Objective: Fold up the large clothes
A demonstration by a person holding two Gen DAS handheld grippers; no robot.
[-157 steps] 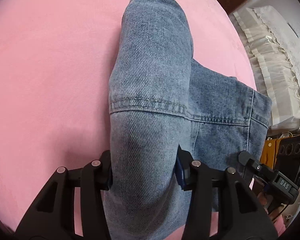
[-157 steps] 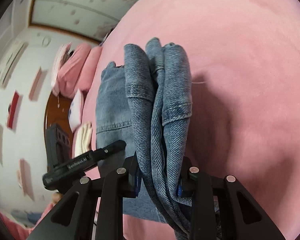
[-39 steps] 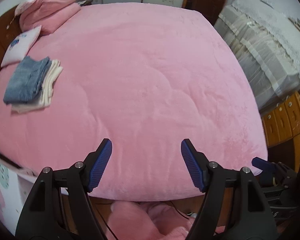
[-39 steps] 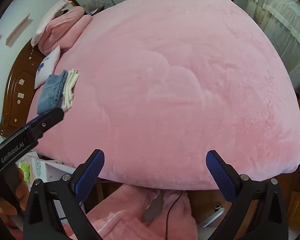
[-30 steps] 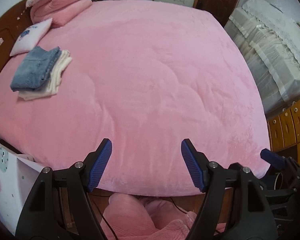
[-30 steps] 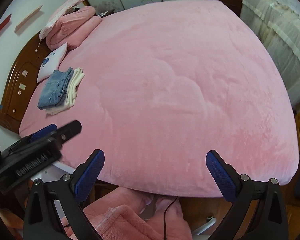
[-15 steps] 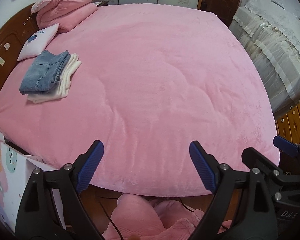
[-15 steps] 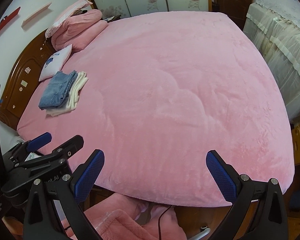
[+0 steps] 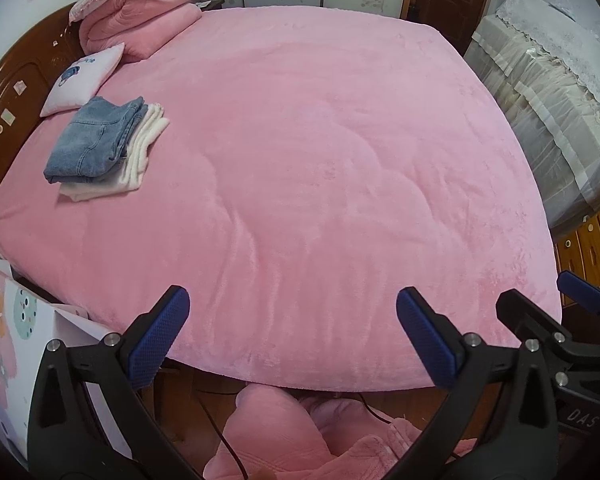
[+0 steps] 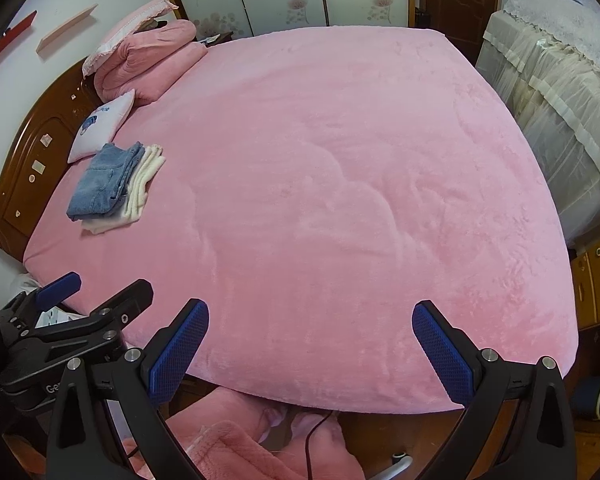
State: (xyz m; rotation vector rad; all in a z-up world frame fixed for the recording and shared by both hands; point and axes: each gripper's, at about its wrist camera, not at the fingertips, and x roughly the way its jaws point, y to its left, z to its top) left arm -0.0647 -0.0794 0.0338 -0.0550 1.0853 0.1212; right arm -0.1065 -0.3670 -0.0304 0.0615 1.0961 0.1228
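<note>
Left wrist view: left gripper (image 9: 292, 330) hangs over the near edge of the pink bed cover (image 9: 320, 168), jaws opening, already spread wide, nothing between the blue pads (image 9: 156, 338). Folded jeans (image 9: 94, 140) sit at the far left of the bed, stacked on a folded cream garment (image 9: 136, 160) that sticks out along their right side and near end. Small white cushion (image 9: 82, 78) just behind the stack, near the wooden headboard (image 9: 10, 92); rolled pink bedding (image 9: 140, 20) with a pillow on top lies beyond that. Right gripper (image 9: 556, 324) shows at the lower right edge of this view, well apart from the clothes. Right wrist view: right gripper (image 10: 310, 346) also over the near bed edge, jaws wide apart, holding nothing. Left gripper (image 10: 80, 308) visible low on the left, off the bed corner. Jeans (image 10: 102, 180) and cream garment (image 10: 140, 188) same spot, far left near the headboard (image 10: 28, 164). Cushion (image 10: 102, 128) just behind them. Pink fleece sleeve or clothing (image 10: 236, 448) at the bottom of frame, below the bed edge. Covered furniture (image 10: 556, 92) along the right side of the room.
</note>
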